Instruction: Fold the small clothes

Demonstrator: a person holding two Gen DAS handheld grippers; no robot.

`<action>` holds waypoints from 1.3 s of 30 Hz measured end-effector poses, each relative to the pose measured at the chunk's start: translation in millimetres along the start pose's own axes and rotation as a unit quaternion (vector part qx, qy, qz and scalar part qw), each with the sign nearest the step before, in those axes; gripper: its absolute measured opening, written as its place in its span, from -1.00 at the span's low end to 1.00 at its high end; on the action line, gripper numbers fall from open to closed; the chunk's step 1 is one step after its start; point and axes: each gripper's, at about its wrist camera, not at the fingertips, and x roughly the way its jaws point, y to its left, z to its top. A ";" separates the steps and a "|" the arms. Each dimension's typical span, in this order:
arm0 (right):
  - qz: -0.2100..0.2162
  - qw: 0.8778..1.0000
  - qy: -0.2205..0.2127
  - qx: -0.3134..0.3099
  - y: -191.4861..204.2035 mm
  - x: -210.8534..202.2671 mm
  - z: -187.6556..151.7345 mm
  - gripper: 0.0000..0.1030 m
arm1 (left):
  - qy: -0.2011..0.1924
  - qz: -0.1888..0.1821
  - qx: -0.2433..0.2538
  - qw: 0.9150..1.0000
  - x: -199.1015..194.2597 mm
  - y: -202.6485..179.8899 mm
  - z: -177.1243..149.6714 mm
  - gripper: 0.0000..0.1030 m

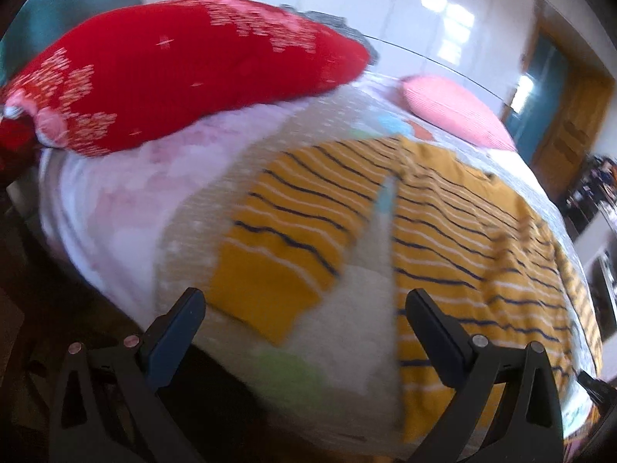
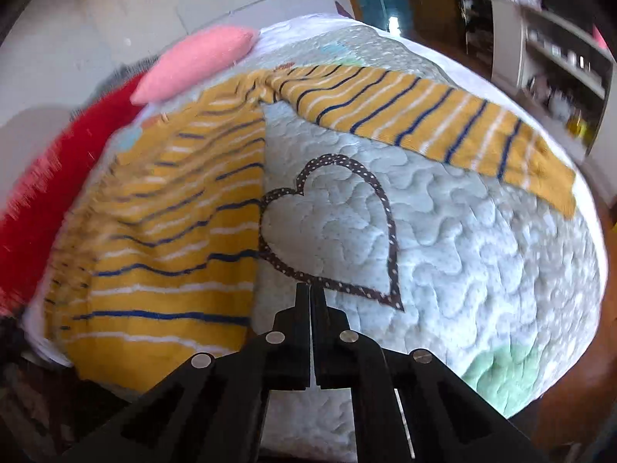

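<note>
Across the middle of both views, a mustard-yellow striped top (image 1: 462, 231) lies spread flat on a quilted bed cover (image 2: 462, 270). Left wrist view: one sleeve (image 1: 277, 239) extends toward the lower centre, ending between the wide-open, empty jaws of the left gripper (image 1: 304, 308). Right wrist view: the other sleeve (image 2: 443, 123) stretches toward the upper right, above a dotted heart appliqué (image 2: 391, 239). The right gripper (image 2: 310, 289), jaws closed together with nothing between them, hovers at the heart's lower edge. A red knitted garment (image 1: 173, 77) and a pink cushion (image 1: 455, 112) occupy the upper frame.
</note>
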 end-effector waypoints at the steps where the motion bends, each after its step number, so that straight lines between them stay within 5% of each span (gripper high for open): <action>1: 0.011 1.000 -0.005 0.009 -4.3 -4.2 1.0 -0.95 | -0.001 0.007 -0.003 1.000 1.0 6.2 1.4 1.00; 9: 0.041 0.999 -0.024 -0.018 22.8 0.8 7.1 -0.71 | 0.022 0.057 -0.002 0.998 29.7 49.4 12.8 1.00; 15: 0.093 0.985 -0.007 -0.143 107.0 15.4 6.9 -0.31 | 0.019 0.065 -0.027 0.997 37.2 69.1 10.6 1.00; 18: 0.121 0.964 0.020 -0.237 172.8 29.8 -2.1 -0.29 | 0.011 0.055 -0.062 0.996 39.4 81.3 5.1 1.00; 24: 0.183 0.896 0.056 -0.401 316.3 56.6 -43.6 0.03 | 0.016 0.036 -0.105 0.994 34.9 107.0 -3.1 1.00; 28: 0.226 0.862 0.108 -0.441 394.2 87.8 -71.9 0.18 | 0.018 0.016 -0.138 0.990 29.7 129.7 -9.3 1.00; 32: 0.238 0.867 0.167 -0.405 435.8 131.9 -82.5 0.18 | 0.015 0.003 -0.155 0.988 22.4 144.8 -14.6 1.00; 37: 0.215 0.869 0.144 -0.421 471.5 141.7 -95.0 0.32 | 0.005 -0.009 -0.154 0.988 15.9 153.8 -13.8 1.00; 39: 0.190 0.871 0.131 -0.434 480.6 143.2 -99.6 0.05 | 0.005 -0.011 -0.154 0.988 17.1 153.9 -13.8 1.00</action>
